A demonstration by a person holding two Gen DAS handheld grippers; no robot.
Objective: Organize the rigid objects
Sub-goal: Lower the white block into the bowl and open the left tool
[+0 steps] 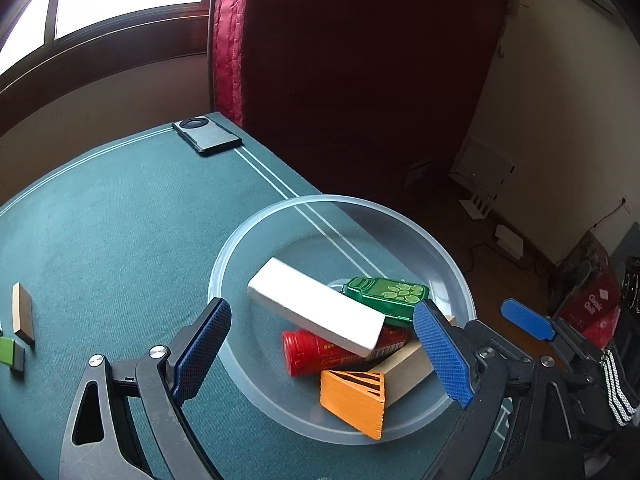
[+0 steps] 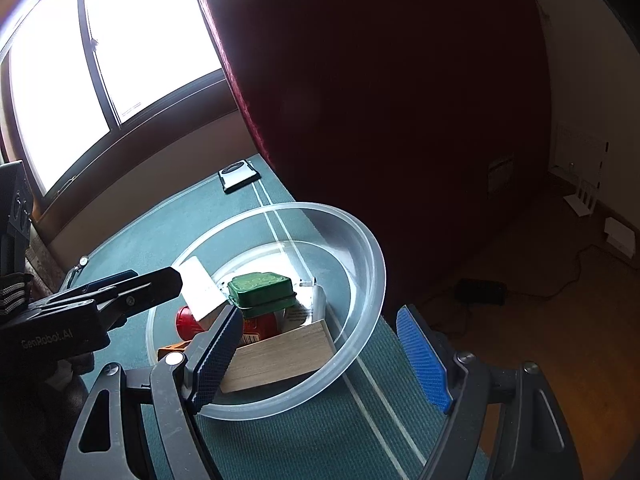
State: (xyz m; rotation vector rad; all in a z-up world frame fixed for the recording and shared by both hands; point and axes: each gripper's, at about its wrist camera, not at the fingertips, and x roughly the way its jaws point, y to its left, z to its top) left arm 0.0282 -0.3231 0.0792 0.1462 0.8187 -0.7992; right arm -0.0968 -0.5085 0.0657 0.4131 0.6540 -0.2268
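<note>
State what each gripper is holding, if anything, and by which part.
Nothing is held. The left gripper stands open over the bowl, and the right gripper stands open at the bowl's near rim; neither presses on anything.

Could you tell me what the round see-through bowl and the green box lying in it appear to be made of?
Round see-through bowl: probably frosted, translucent plastic; the table lines show through it. Green box: likely painted metal tin, glossy, with embossed lid pattern and rolled edge.
</note>
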